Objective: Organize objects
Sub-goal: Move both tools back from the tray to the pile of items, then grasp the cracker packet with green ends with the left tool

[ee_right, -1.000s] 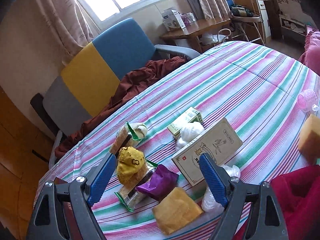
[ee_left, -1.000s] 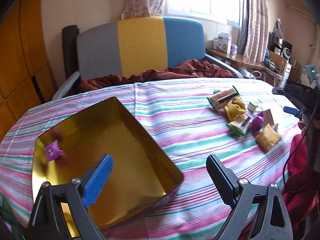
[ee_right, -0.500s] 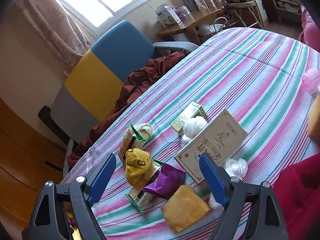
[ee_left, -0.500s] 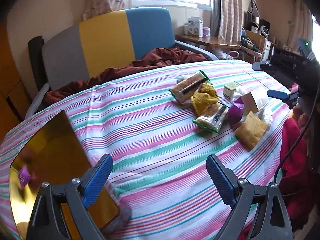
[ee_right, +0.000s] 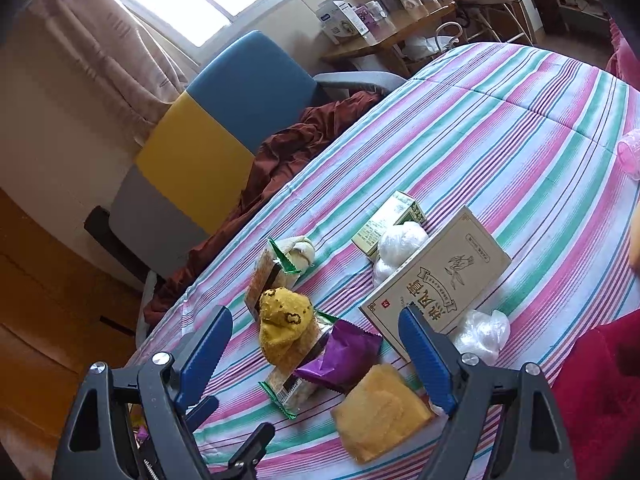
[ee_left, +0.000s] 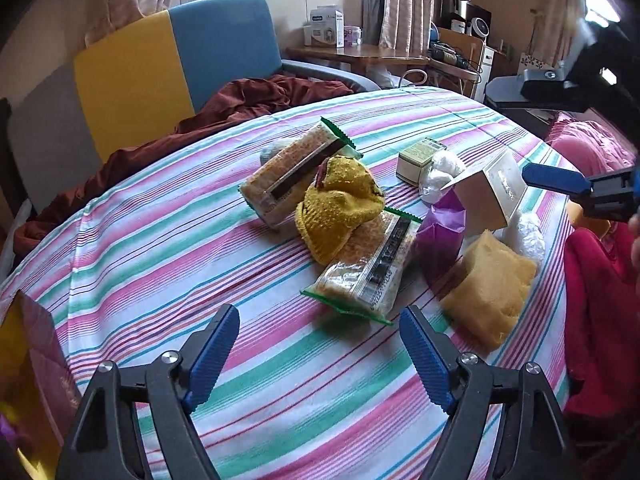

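The gold tin (ee_left: 28,364) is cut off at the frame's edge, far left of the left gripper (ee_left: 320,354), whose jaws are closing on nothing, angled down at the striped cloth (ee_left: 168,248). Ahead of them lies the snack pile (ee_left: 360,268). The right gripper (ee_right: 316,354) hovers over it, jaws apart, empty.

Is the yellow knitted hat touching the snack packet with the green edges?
Touching. In the left wrist view the yellow knitted hat lies right on top of the near snack packet, covering its upper end, with no gap between them.
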Motion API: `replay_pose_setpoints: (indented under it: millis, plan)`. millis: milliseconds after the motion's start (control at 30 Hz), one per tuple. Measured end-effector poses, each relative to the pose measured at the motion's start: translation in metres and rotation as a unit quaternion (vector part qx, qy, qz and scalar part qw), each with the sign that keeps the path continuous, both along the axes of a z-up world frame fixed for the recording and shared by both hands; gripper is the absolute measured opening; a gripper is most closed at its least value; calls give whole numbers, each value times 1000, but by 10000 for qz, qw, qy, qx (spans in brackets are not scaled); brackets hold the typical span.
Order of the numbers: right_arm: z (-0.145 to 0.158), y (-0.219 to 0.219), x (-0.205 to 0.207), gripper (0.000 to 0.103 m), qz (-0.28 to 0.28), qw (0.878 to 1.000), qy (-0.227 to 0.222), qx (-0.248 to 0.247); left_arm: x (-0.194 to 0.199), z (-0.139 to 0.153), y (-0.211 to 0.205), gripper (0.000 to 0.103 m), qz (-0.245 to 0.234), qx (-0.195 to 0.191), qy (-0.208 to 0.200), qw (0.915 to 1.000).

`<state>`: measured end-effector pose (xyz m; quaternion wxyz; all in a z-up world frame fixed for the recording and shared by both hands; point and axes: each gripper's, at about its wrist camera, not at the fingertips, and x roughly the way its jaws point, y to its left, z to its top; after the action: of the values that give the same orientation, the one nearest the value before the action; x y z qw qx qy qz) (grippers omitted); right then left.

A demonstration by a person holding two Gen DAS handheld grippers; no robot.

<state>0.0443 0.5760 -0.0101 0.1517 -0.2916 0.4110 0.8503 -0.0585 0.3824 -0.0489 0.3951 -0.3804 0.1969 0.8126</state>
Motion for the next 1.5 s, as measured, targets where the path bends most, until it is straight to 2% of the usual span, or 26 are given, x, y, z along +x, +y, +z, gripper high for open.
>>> replay_pose_setpoints:
  millis: [267,300,400,467,833,933,1233,1500]
  plan:
    - [-3,1,-3,87,83,9999,13,-134,-18,-25,47,82,-297,-236,-228,9990]
    - [-4,1,-3,87,95,9998,9,-146,-20,-28,51,72,-320,-249,-307,9987]
    - [-4,2,-4,87,106,9998,5,-149,-16,-28,51,60,-322,-167,-302,9989]
    - [-5,2,-4,87,99,9998,-4,-161,-9,-28,40,58,-274,-62,-301,9992]
    - [-7,0,-7,87,165,9996,-206,-100,52,-26,-63,58,324,258,-238,9989]
    - [-7,-3,-9,87,208,9994,-287,-28,61,-25,-79,58,397,284,-201,9986]
    - [-8,-11,-19,87,406,9973,-587,193,55,-20,-79,65,480,195,-304,9982]
    - [-11,-17,-28,87,594,9943,-827,313,45,-25,-54,72,159,-25,-130,9998]
